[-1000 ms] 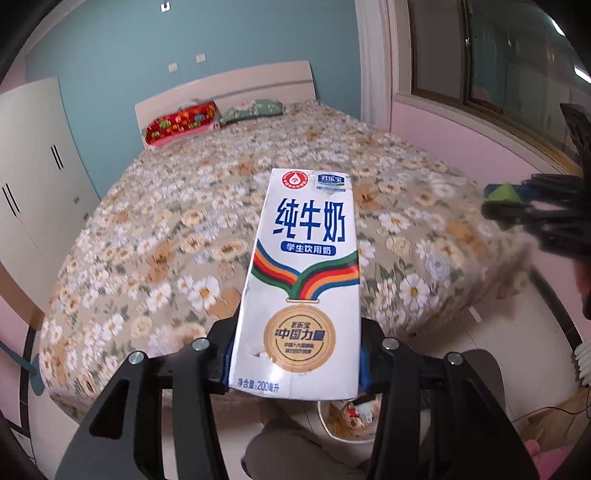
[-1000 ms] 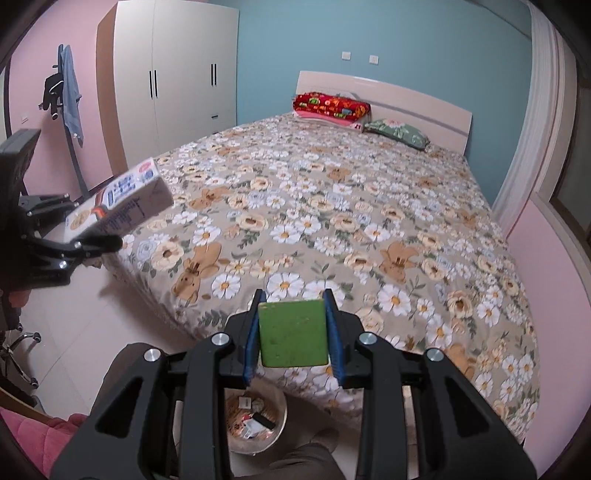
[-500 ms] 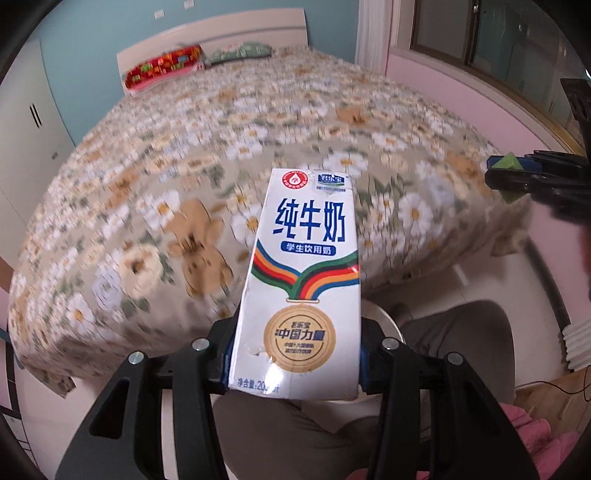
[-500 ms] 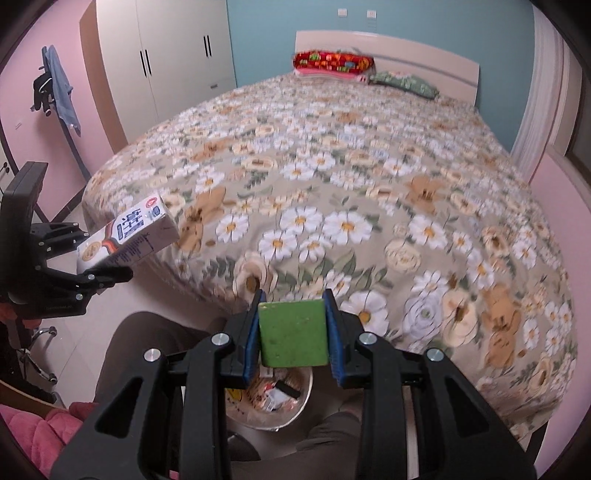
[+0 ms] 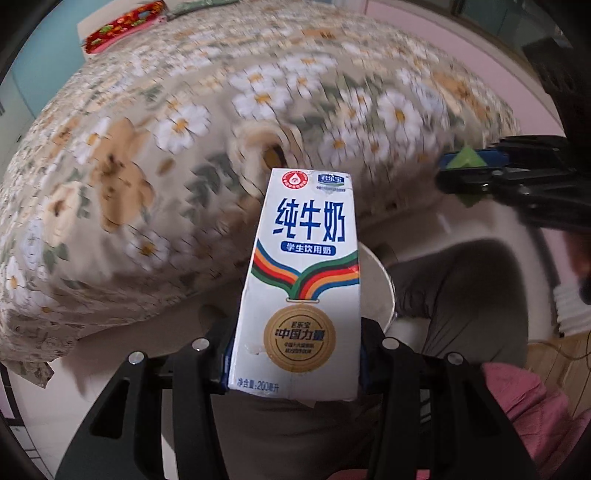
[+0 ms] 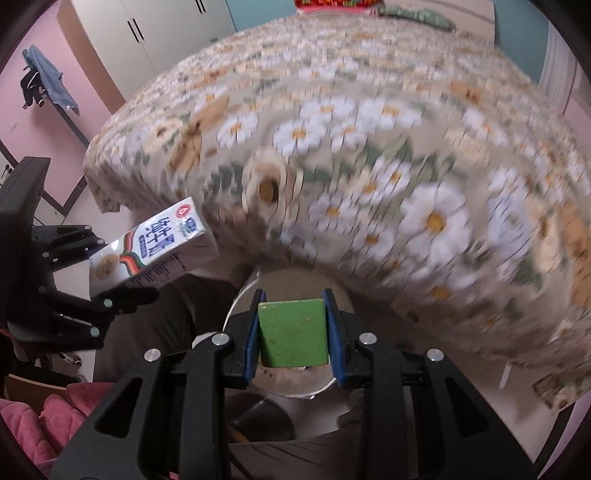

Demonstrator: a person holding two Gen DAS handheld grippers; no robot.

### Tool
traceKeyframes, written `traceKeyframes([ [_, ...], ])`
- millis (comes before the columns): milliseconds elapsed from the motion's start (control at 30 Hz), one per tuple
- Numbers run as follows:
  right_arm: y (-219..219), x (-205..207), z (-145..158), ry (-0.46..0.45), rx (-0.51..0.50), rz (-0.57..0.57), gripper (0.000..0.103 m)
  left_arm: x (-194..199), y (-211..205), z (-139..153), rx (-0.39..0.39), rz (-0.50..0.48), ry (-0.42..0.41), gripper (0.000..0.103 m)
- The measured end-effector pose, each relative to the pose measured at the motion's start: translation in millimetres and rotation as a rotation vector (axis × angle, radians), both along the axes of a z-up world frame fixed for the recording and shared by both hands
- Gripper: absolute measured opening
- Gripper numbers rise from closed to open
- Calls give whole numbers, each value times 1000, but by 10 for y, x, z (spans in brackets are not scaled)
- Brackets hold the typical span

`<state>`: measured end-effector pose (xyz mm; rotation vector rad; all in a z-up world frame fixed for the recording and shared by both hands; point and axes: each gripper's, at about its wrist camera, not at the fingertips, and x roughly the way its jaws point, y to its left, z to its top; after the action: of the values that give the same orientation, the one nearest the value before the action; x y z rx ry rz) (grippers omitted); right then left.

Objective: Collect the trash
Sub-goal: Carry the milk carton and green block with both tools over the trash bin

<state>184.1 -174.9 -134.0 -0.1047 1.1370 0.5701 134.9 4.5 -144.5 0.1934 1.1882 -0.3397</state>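
My left gripper [image 5: 293,354] is shut on a white milk carton [image 5: 304,280] with blue characters and rainbow stripes. The carton [image 6: 151,251] also shows at the left of the right wrist view, held by the left gripper [image 6: 122,273]. My right gripper [image 6: 293,332] is shut on a green block [image 6: 293,330]; that block [image 5: 467,162] appears at the right of the left wrist view. Directly below both grippers stands a round white bin [image 6: 295,280], its rim [image 5: 384,280] peeking out behind the carton. The bin's contents are hidden.
A bed with a floral cover [image 6: 369,129] fills the space ahead, its hanging edge close to the bin. The person's trousered legs [image 5: 461,280] flank the bin, with pink quilted fabric [image 6: 44,421] below. White wardrobes [image 6: 166,29] stand at the back left.
Both grippers have sunk and tipped downward toward the bin, still holding the carton and the green block. The bed has slid up in both views and the bin has grown larger.
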Motion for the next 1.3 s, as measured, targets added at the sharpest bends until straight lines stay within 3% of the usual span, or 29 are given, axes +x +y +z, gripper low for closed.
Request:
traceKeyframes([
  [233, 118, -42, -579, 116, 36, -19, 32, -4, -149, -437, 5, -33, 90, 49],
  [600, 179, -58, -1264, 145, -56, -65, 32, 83, -199, -1054, 9, -11, 200, 49],
  [967, 277, 51, -1917, 238, -106, -96, 32, 230, -256, -1737, 27, 30, 330, 49],
  [1300, 357, 158, -2403, 300, -164, -103, 32, 351, -288, -2161, 54, 70, 413, 49],
])
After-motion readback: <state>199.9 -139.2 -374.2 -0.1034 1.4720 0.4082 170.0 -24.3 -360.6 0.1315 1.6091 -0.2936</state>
